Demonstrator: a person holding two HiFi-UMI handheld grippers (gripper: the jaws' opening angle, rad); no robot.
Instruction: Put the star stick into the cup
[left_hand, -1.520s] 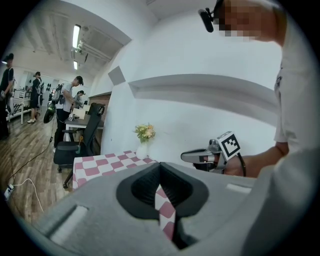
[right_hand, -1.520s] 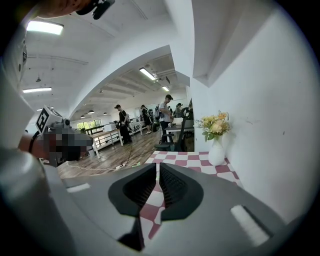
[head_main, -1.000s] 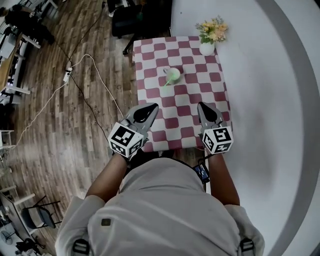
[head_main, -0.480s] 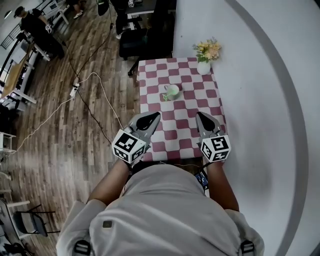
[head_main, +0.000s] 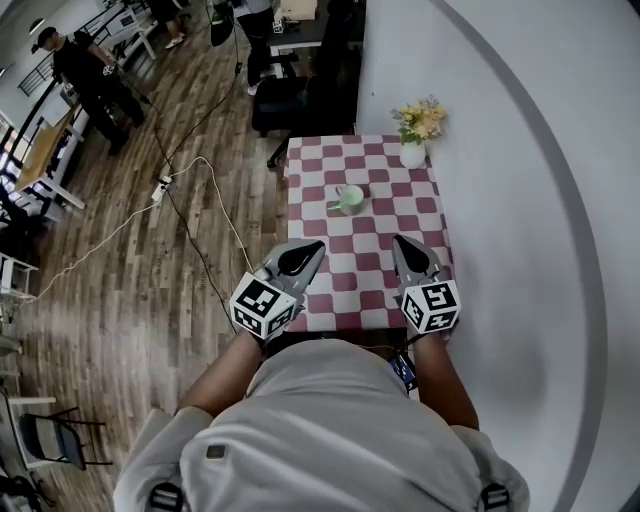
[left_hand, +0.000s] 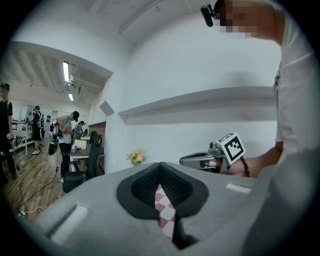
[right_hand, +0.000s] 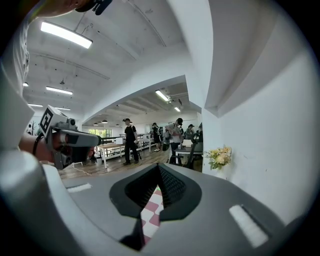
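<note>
Red-and-white checked cloth (head_main: 370, 262) covers the table. Only the head view shows the green cup (head_main: 349, 198) on its far half, well apart from both my tools. Something slim pokes from the cup's left rim, too small to call the star stick for sure. My left gripper (head_main: 308, 248) and right gripper (head_main: 403, 243) hover over the near edge. Their own views show each pair of jaws closed to a sliver, holding nothing, with cloth showing through and flowers (right_hand: 220, 156) ahead.
</note>
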